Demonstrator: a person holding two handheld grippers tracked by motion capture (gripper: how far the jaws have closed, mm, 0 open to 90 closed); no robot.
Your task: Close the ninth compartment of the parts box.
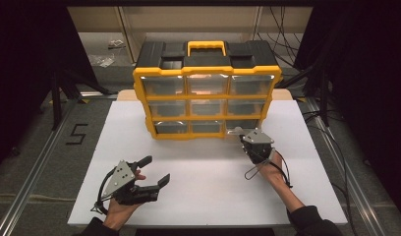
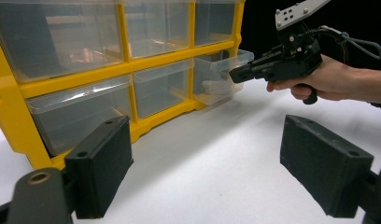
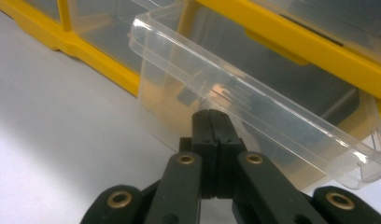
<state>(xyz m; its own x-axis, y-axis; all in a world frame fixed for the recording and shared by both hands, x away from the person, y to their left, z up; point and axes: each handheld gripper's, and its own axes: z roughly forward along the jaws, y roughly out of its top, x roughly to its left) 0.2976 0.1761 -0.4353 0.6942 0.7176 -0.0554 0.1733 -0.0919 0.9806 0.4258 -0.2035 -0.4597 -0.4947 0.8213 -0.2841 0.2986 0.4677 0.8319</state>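
Clear plastic drawer (image 3: 254,98), bottom-right of organizer (image 1: 207,93) at tabletop's far edge, partly out; right gripper (image 3: 212,122) fingers closed at its front; left gripper (image 2: 216,168) wide open, empty.

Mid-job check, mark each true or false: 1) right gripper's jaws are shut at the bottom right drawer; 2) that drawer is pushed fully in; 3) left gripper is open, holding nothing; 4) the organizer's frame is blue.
1) True: the right gripper is shut, its tips at the front of the bottom right drawer.
2) False: it sticks out of the organizer.
3) True: the left gripper hangs open above the table.
4) False: the frame is yellow, with a black top.
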